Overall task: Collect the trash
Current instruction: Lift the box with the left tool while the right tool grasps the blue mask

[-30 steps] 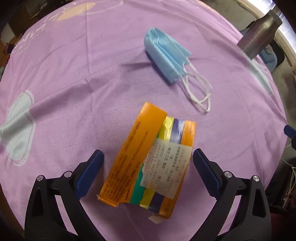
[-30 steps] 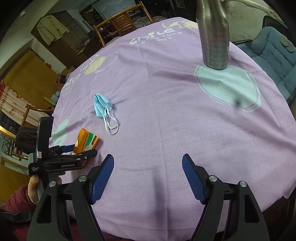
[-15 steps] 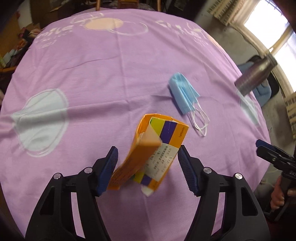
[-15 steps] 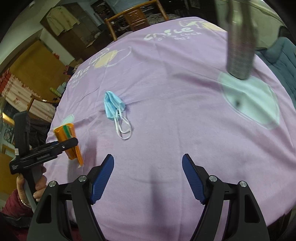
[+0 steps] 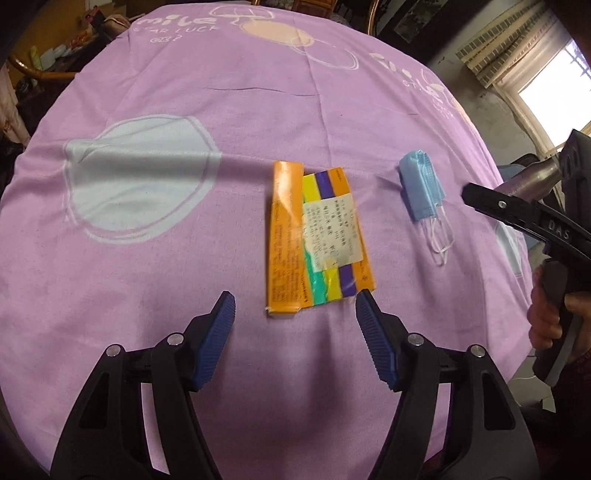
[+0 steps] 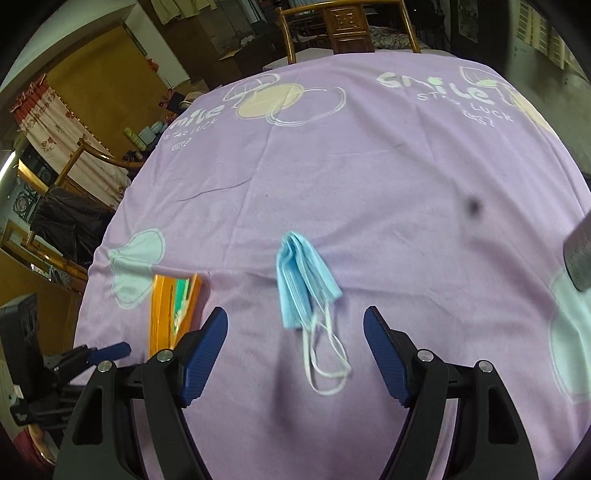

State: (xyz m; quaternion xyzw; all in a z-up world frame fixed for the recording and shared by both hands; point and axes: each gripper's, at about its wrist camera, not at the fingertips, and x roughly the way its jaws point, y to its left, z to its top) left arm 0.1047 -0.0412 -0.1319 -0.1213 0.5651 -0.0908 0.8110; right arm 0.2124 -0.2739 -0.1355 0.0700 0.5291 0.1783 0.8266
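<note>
**Both jaws open, trash lying free on the purple cloth**

The orange box [image 5: 317,240] lies flat on the surface [image 5: 184,74], just beyond the left gripper [image 5: 293,308]. Its near edge sits close to the fingertips, yet nothing is between the jaws, which are opening. Bare purple cloth spreads wide to the left of the box and far behind it, out to the rounded far edge, where a wooden chair [image 6: 347,26] stands against the surface.

The folded blue face mask [image 6: 304,280] lies right of the box, apart from it. The right gripper [image 6: 295,321] hangs over the mask with its jaws spread; the mask's lower end and white ear loops [image 6: 328,362] lie in the gap, and the pads [image 6: 205,350] touch neither. Open cloth lies to the right of the mask.

In the right wrist view the box is partly hidden behind the left pad, and the left gripper's body is cut off at the lower left corner. In the left wrist view a hand [image 5: 550,317] on the right gripper's handle is cut by the right edge. A metal bottle [image 6: 580,258] shows only as a blurred sliver at the right edge of the surface, so its footing cannot be made out. The box label's print is too small to read.
</note>
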